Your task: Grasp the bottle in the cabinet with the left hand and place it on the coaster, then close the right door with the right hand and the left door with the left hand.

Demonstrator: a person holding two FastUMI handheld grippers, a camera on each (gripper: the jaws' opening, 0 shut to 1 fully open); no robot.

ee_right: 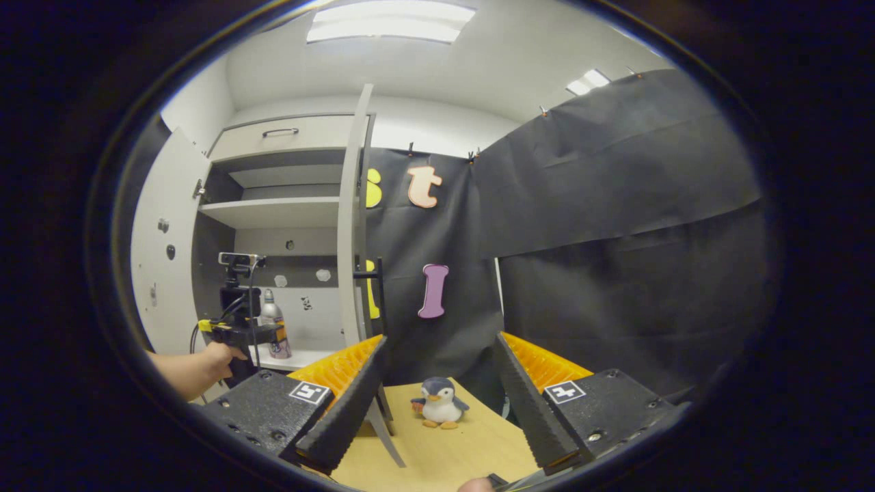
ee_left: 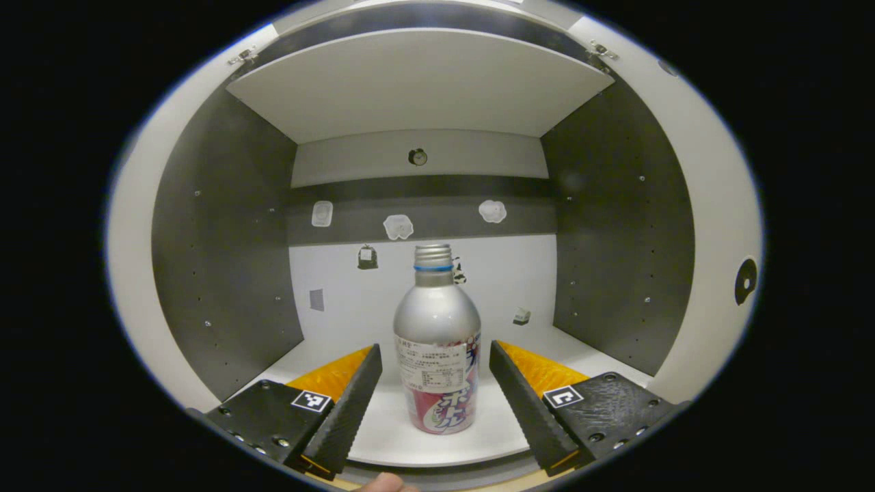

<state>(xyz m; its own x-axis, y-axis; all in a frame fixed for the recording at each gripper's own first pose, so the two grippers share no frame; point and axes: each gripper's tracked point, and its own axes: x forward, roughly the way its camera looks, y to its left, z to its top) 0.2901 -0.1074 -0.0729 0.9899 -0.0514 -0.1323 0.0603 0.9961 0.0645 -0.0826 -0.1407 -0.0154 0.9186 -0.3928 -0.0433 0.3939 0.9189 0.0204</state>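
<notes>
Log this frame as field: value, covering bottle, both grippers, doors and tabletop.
bottle: upright on the cabinet shelf, between the open fingers, not yet gripped
left gripper: open, astride the bottle
right gripper: open, holding nothing, over the wooden table
cabinet doors: both open
tabletop: toy penguin stands on it
stage: before the grasp

The bottle [ee_left: 438, 342] stands alone on the cabinet's bottom shelf [ee_left: 383, 437], with bare shelf to its left, right and far side. The left hand-held gripper [ee_left: 435, 403] has its fingers spread to either side of the bottle, a gap on each side. An upper shelf [ee_left: 417, 82] caps the space above. In the right gripper view, the open right door [ee_right: 350, 225] stands edge-on beside the opening, and a toy penguin [ee_right: 439, 403] sits on the tabletop [ee_right: 437, 458] between the right hand-held gripper's [ee_right: 437, 410] fingers.
</notes>
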